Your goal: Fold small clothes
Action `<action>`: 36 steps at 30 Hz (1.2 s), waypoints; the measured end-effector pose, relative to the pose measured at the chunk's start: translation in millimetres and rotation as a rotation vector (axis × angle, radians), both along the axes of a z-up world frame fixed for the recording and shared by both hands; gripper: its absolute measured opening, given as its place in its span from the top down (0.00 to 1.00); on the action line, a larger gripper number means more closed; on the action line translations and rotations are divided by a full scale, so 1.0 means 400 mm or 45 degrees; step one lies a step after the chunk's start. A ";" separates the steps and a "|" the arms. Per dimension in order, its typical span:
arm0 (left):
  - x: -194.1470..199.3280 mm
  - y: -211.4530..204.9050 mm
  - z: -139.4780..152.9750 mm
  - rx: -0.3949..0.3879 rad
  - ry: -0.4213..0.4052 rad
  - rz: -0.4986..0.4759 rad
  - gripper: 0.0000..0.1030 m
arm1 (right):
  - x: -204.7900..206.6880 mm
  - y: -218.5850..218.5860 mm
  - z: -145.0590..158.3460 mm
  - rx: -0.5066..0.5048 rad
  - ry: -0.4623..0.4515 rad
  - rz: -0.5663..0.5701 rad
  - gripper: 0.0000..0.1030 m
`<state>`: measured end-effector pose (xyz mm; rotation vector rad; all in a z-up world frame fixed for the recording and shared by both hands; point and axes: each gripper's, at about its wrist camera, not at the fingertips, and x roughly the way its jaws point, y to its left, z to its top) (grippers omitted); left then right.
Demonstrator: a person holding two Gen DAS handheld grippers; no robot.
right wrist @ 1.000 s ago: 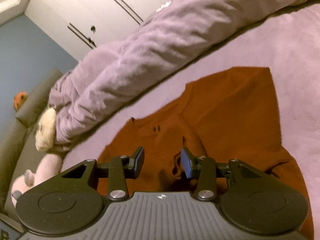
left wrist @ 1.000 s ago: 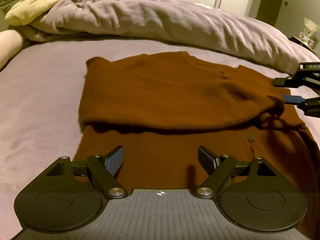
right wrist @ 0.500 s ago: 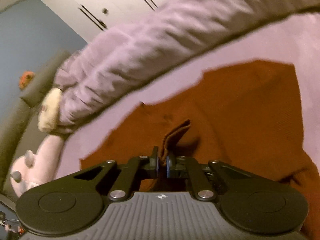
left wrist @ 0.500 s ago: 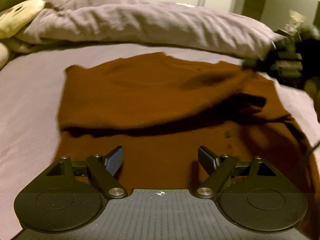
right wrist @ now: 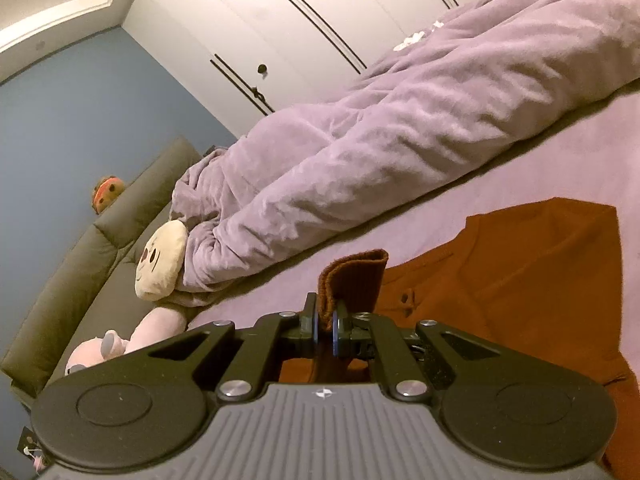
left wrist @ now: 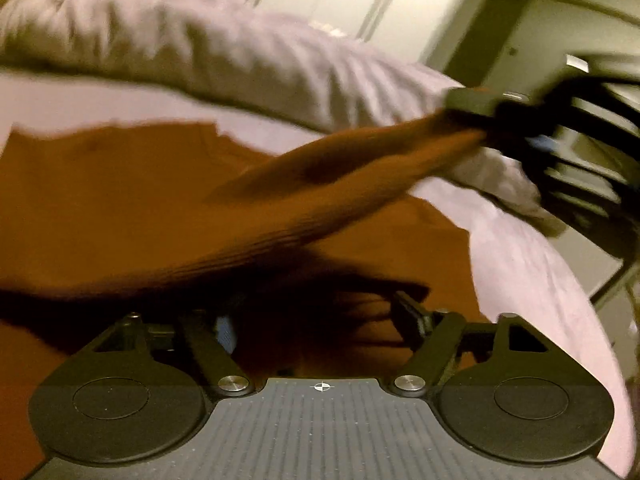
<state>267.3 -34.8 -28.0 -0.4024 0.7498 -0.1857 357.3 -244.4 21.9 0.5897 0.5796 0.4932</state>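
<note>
Brown sweater (right wrist: 520, 280) lies flat on bed (right wrist: 520, 152), near side of lilac duvet (right wrist: 400, 120). Right gripper (right wrist: 325, 330) clenched on sleeve cuff (right wrist: 352, 276), lifted prob. to fold inward. Left gripper (left wrist: 320, 320) released, low over sweater, maybe to pin hem.

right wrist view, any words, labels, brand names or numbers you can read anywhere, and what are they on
No text can be read in either view.
Purple duvet: a white mark on it, too small and blurred to read.
Right gripper and left gripper: each body bears only a small round crosshair symbol, no letters.
Rust-brown sweater: no label or print visible.
Cream plush toy: a stitched face, no words.
</note>
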 end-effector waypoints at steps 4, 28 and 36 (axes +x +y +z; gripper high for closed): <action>0.014 0.022 -0.043 -0.128 0.082 0.055 0.28 | -0.006 -0.018 -0.009 0.004 -0.010 -0.019 0.95; 0.032 0.349 -0.008 -0.194 -0.037 0.588 0.92 | -0.043 -0.109 -0.009 0.048 -0.086 -0.184 0.95; 0.005 0.425 -0.047 -0.025 0.031 0.581 0.87 | -0.013 -0.145 -0.127 -0.142 0.047 -0.240 0.95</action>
